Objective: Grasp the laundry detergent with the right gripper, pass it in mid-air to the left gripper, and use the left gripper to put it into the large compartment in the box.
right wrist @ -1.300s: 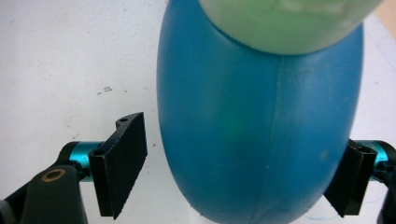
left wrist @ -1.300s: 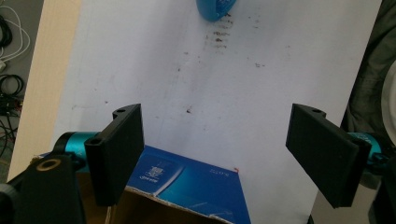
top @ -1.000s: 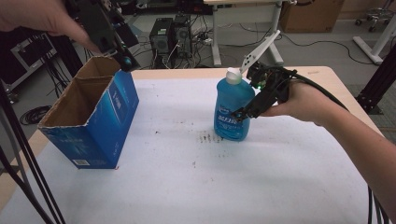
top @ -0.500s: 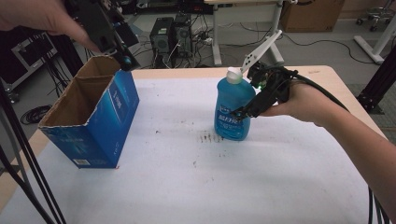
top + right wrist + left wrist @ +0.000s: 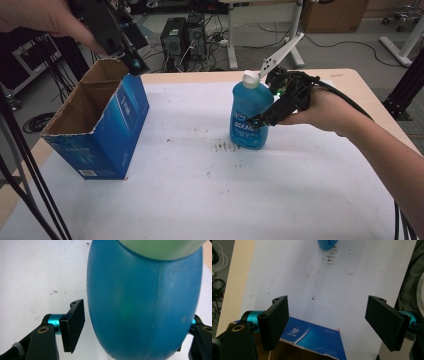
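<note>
Left gripper view: blue bottle cut by the top edge, only its base shows; blue box cut by the bottom edge, print on it too small to read. Right gripper view: bottle's white cap cut by the top edge; right tongs have the far pad hidden behind the bottle body, so contact on that side can't be told; a slight gap seems to show at the near pad. High view: bottle label blurred, partly covered by the tongs; left hand cut by the top edge; box's far inside wall hidden
</note>
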